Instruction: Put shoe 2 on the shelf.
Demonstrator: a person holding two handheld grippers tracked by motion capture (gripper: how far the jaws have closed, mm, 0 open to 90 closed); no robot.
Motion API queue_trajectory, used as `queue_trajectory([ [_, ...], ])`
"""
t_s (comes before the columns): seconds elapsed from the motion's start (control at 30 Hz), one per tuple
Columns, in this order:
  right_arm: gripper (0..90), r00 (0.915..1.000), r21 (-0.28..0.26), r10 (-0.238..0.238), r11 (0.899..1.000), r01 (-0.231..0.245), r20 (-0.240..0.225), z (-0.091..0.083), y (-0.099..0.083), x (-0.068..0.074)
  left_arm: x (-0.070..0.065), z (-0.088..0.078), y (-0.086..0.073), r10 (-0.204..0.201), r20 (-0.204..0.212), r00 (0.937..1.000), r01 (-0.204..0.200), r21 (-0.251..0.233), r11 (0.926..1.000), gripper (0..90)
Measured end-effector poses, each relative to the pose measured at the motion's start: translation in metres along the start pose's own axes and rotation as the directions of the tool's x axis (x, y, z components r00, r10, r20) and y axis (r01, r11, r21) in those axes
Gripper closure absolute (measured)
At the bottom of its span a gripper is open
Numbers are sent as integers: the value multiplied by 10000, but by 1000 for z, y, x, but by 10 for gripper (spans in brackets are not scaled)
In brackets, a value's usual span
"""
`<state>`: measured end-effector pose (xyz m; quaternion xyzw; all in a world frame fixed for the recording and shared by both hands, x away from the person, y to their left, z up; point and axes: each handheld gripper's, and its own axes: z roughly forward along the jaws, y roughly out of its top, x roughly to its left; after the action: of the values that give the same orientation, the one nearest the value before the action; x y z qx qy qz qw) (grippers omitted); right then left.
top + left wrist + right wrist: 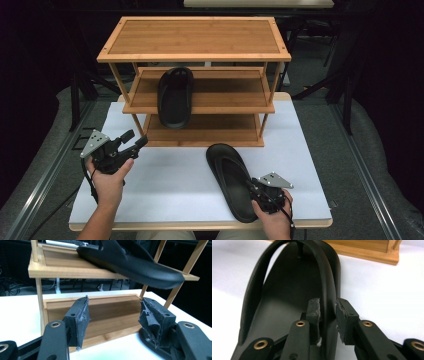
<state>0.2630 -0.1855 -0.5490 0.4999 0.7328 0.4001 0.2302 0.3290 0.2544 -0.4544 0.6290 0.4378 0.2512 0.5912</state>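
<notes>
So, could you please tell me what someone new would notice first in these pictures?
Probably the three-tier bamboo shoe rack at the table's far edge, with one black rubber flip-flop on its middle shelf, overhanging the front. Its black rubber mate lies on the white tabletop nearer the person, where the right gripper straddles its strap. The left gripper is open, facing the rack.
</notes>
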Motion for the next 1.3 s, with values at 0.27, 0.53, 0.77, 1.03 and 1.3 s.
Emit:
queue_trajectory([
  [0.27, 771, 9996, 57, 38, 10000, -40, 270, -3, -5, 0, 8, 0, 6, -331, -40, 9994, 330, -284, 9991, 399],
  [0.53, 816, 9974, -24, -335, 9994, 337, 632, -2, -4, 2, 10, 1, 4, -358, -106, 9993, 356, -204, 9992, 399],
  [0.77, 833, 9997, -181, -242, 9995, 243, 91, 0, -2, -2, 13, -3, 3, -405, -243, 9989, 400, -207, 9990, 397],
  [1.03, 839, 9986, -420, -522, 9978, 517, -117, 2, 2, 8, 17, -7, 1, -450, -390, 9982, 442, -196, 9988, 397],
  [1.3, 840, 9983, -887, -260, 9958, 214, -516, -1, 6, 7, 20, -13, 0, -514, -543, 9972, 501, -259, 9984, 397],
])
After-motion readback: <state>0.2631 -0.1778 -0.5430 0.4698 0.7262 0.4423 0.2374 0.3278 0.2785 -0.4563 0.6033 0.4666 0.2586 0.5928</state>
